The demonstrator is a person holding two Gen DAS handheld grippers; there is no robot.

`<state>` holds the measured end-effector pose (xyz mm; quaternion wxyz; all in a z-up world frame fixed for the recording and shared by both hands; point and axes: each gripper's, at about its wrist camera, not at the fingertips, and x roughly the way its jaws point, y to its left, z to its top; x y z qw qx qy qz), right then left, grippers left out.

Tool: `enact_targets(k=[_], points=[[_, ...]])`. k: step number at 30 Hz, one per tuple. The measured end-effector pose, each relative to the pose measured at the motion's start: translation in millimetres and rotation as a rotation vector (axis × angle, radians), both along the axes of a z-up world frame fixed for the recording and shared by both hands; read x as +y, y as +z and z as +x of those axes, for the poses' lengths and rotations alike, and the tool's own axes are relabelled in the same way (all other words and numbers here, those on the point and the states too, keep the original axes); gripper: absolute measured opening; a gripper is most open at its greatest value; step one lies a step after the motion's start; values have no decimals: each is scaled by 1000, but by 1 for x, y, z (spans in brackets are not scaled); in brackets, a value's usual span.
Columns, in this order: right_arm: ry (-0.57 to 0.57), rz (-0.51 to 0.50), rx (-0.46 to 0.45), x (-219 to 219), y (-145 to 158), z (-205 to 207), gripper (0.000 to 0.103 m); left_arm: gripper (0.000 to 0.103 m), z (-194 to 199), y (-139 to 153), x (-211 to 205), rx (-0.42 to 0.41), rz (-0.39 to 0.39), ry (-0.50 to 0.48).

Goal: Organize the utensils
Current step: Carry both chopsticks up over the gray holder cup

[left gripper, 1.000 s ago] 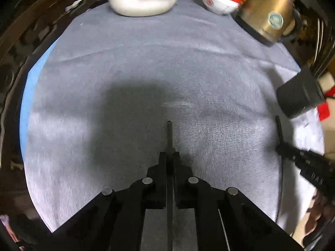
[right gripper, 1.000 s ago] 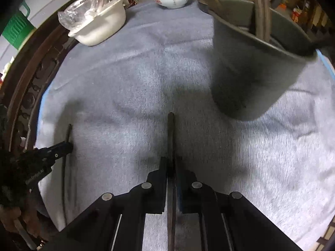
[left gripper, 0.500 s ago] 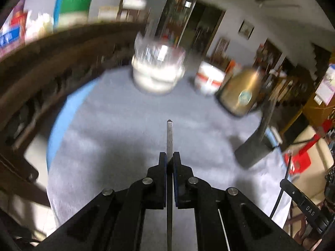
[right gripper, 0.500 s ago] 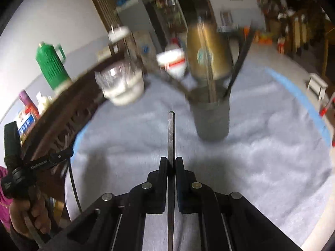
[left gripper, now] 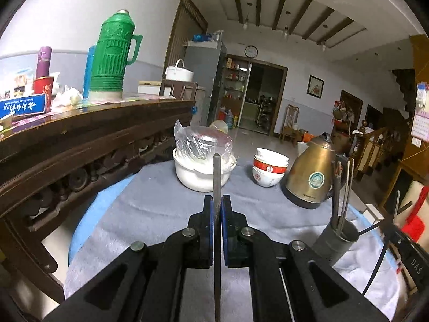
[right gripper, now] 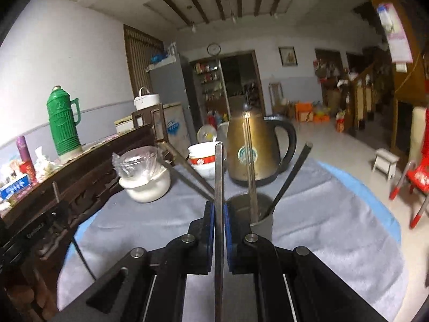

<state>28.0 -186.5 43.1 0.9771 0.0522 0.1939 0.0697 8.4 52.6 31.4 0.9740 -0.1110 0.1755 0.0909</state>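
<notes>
My left gripper (left gripper: 217, 201) is shut on a thin metal utensil handle (left gripper: 217, 171) that sticks up past its tips. My right gripper (right gripper: 219, 206) is shut on a similar flat metal utensil handle (right gripper: 219, 166). A grey utensil cup (left gripper: 336, 241) stands on the grey cloth at the right of the left wrist view and holds several utensils. In the right wrist view the grey utensil cup (right gripper: 264, 222) is just beyond and right of my right gripper's tips. Both grippers are raised above the table and level.
A white bowl with a plastic bag (left gripper: 201, 171), stacked red-and-white bowls (left gripper: 269, 170) and a brass kettle (left gripper: 311, 177) stand at the table's far side. A dark carved wooden sideboard (left gripper: 80, 150) with a green thermos (left gripper: 112, 59) runs along the left. A red chair (right gripper: 418, 174) stands right.
Both grippers have tilted up from looking down at the cloth to looking level across the room, each still holding its utensil. The grey cup now stands upright on the table.
</notes>
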Motion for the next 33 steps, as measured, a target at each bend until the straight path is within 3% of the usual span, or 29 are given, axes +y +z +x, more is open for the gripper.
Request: enact_targets(k=[7, 11, 20, 33], points=[[13, -46, 30, -3, -16, -9, 6, 6, -15, 3, 2, -17, 31, -1], [13, -43, 15, -16, -11, -32, 7, 7, -36, 6, 7, -24, 32, -15], [20, -57, 7, -39, 2, -84, 9, 8, -81, 8, 15, -24, -4, -30], [39, -83, 14, -38, 4, -147, 9, 8, -125, 6, 15, 10, -49, -64]])
